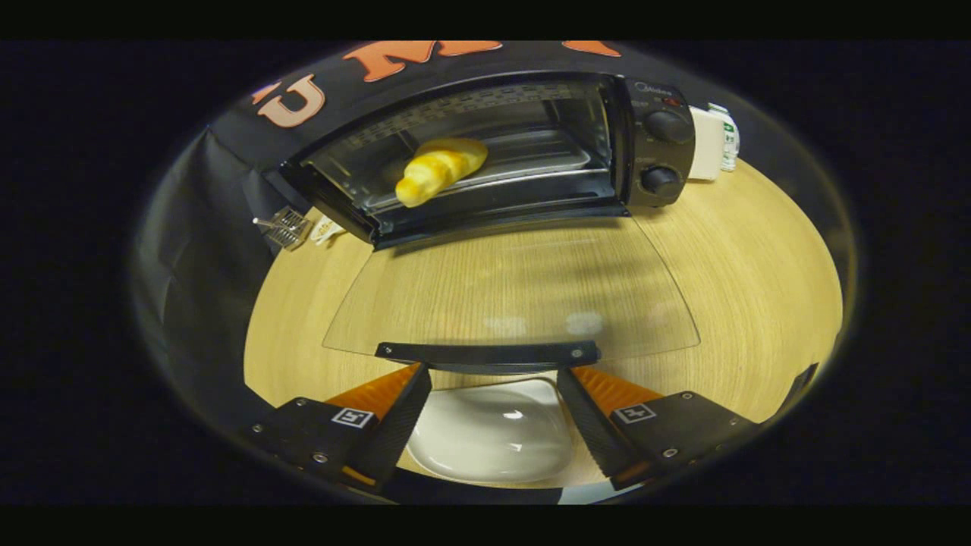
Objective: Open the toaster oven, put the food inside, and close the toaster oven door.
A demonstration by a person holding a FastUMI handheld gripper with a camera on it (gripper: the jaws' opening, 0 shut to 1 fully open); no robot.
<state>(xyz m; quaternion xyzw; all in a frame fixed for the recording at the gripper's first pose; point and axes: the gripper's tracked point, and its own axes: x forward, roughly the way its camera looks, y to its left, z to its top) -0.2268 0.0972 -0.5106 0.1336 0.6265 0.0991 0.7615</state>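
The croissant-shaped bread (440, 170) lies inside the toaster oven (485, 152), on the metal tray (531, 163) that sits on the oven's rack, toward the left side of the cavity with one end pointing out at the opening. The oven's glass door (516, 296) is folded all the way down and lies flat above the wooden table (743, 273), its dark handle (489, 353) at the near edge. Two knobs (661, 152) sit on the oven's right panel.

The gripper (493, 394) has its fingers spread apart and grips nothing; the tips sit just under the door handle. Between them rests an empty white dish (493, 436), its near rim cut off from sight.

Left of the oven a small wire object (284, 226) lies on the table, hard to make out. Behind the oven's right side stands a white box (709, 142), partly hidden.
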